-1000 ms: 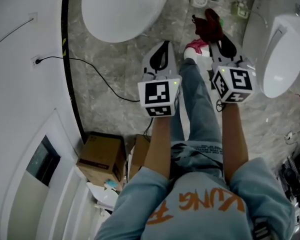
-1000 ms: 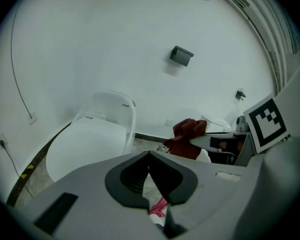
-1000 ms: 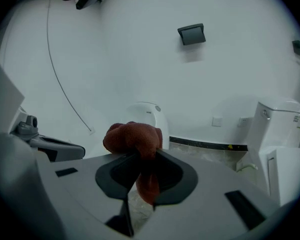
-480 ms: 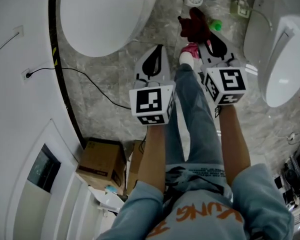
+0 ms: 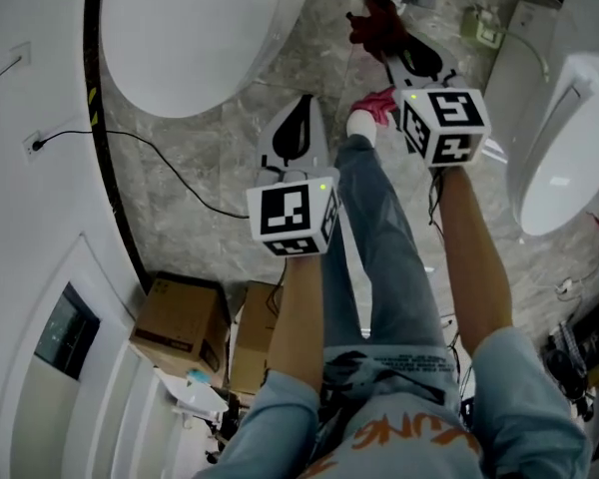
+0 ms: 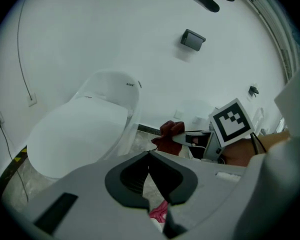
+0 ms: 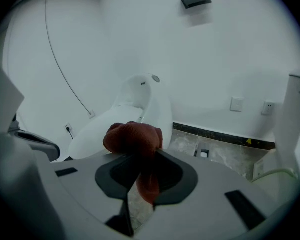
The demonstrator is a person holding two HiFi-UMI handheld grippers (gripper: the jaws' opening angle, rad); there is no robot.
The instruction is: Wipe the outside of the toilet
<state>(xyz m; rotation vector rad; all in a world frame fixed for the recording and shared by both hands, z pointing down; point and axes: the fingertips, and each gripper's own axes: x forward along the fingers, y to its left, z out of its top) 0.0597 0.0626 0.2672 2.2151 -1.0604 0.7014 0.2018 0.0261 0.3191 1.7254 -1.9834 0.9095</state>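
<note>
Apparently the wiping is not yet begun: the right gripper (image 7: 141,158) clamps the red cloth (image 7: 132,136) short of the toilet (image 5: 190,28) at eleven o'clock, and the left gripper (image 6: 149,155) has its jaws closed on nothing.

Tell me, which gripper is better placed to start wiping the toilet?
Right, probably. The right gripper is shut on the red cloth and faces the toilet; the left gripper is shut on nothing.

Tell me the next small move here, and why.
Probably move the right claw forward until its red cloth touches the outer shell of the toilet. The cloth is clamped but hangs in the air, short of the toilet; the left claw is shut and empty.
</note>
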